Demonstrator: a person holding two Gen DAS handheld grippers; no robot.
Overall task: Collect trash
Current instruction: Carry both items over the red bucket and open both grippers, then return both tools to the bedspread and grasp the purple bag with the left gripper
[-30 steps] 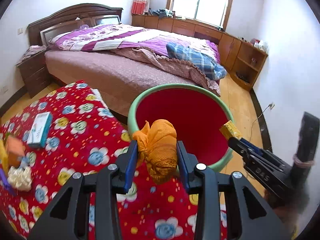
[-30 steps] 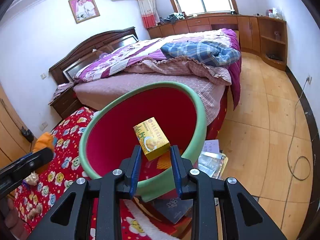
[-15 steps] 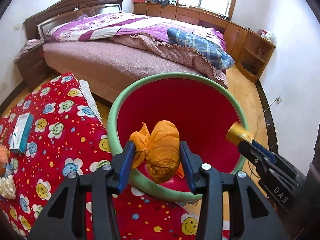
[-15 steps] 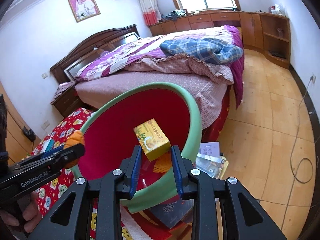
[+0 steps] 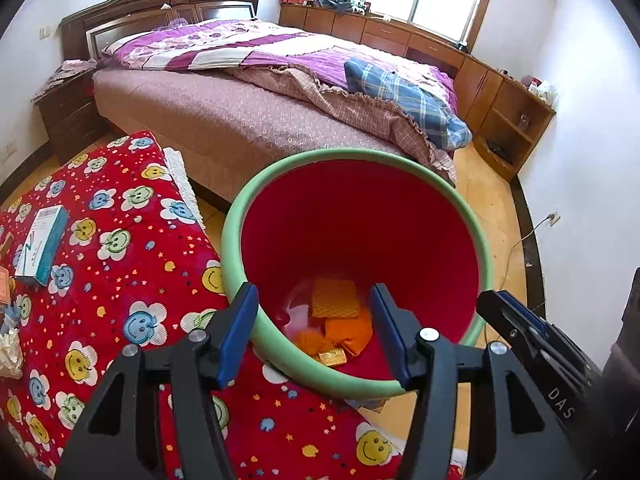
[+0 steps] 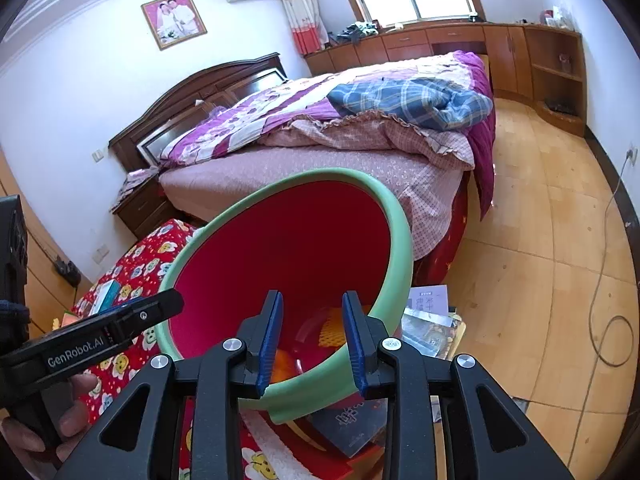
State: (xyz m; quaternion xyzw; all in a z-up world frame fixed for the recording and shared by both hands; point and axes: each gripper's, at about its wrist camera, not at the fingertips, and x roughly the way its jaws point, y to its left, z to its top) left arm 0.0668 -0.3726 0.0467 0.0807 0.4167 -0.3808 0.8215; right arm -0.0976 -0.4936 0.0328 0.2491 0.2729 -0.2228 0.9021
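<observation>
We hold both grippers tilted down over the bin (image 5: 248, 216), a red tub with a green rim, one at each side of its near edge. Left gripper (image 5: 314, 330): jaws opening, nothing between the blue pads (image 5: 236, 328), released over the bin mouth. Right gripper (image 6: 312, 334): jaws apart with only air between them, released, nothing grasped; in the left wrist view it pokes in at the bin's right edge (image 5: 520, 324). In the right wrist view the left gripper's body crosses the bin's left rim (image 6: 120, 320), with a hand (image 6: 44, 420) wrapped round its handle below.

Trash sits at the bin's bottom: an orange mesh bundle (image 5: 334, 300), more orange pieces beside it, a small yellow box (image 5: 332, 357) at the near wall, something pale pinkish next to them that we cannot make out. From the right wrist view the same orange stuff (image 6: 334, 330) shows through the gap between the pads.

Left of the bin lies a red flower-print blanket (image 5: 120, 280); on it, well apart from the bin, a blue-white carton (image 5: 42, 246), and a crumpled pale wad (image 5: 10, 354) at the frame edge. Behind the bin stands the bed (image 5: 248, 120) with a purple quilt and a plaid cloth (image 5: 404, 100). Under and right of the bin, books or magazines (image 6: 430, 320) are stacked on the wood floor, one touching the bin's underside. A cable (image 6: 608, 280) loops on the floor further right of the bin. Nothing blocks the bin mouth except our own fingers.
</observation>
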